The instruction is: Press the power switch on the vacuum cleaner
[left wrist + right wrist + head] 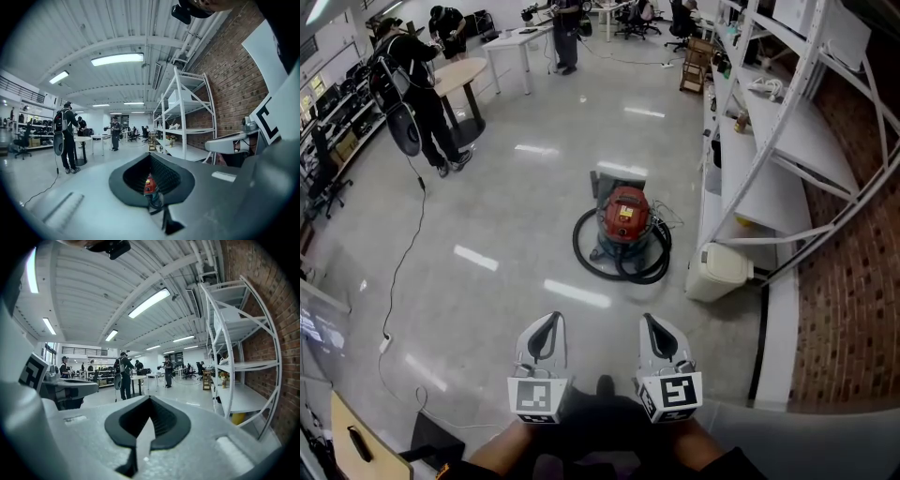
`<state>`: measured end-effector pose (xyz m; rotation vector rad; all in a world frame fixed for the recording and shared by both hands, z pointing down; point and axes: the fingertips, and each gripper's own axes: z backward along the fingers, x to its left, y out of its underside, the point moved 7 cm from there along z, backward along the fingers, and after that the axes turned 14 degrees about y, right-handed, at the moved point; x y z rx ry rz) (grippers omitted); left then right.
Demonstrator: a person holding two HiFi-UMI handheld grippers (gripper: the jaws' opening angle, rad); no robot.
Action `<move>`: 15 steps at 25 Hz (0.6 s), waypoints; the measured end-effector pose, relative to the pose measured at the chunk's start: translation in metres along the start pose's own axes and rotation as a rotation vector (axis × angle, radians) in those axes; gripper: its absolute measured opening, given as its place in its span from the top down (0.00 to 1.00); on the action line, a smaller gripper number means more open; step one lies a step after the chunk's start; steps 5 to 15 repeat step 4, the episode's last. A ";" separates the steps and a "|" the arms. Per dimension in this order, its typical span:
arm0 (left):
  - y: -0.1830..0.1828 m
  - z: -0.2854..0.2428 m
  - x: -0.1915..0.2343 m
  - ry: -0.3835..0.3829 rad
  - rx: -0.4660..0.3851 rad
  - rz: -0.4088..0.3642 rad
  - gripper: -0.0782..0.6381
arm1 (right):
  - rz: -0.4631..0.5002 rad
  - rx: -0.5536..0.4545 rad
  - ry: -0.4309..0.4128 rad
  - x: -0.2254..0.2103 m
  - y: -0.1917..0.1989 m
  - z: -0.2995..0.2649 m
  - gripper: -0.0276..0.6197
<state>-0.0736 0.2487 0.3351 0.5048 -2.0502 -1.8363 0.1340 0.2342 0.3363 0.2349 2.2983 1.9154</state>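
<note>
Vacuum cleaner [625, 217]: sitting well ahead of both claws; probably heavy and rigid, needing a press, not a grasp.
Left claw [549, 323]: jaws meeting, holding nothing.
Right claw [651, 324]: jaws meeting, holding nothing.

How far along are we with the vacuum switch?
Nothing is done yet. The vacuum sits on the floor well ahead, untouched. The left hand-held gripper and right hand-held gripper are shut, empty and near the body. Still to do: approach it and switch it on.
</note>
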 end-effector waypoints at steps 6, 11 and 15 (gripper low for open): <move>0.000 0.000 0.001 -0.004 -0.004 0.000 0.87 | -0.005 -0.001 0.003 -0.001 0.001 -0.002 0.97; 0.000 0.000 0.001 -0.004 -0.004 0.000 0.87 | -0.005 -0.001 0.003 -0.001 0.001 -0.002 0.97; 0.000 0.000 0.001 -0.004 -0.004 0.000 0.87 | -0.005 -0.001 0.003 -0.001 0.001 -0.002 0.97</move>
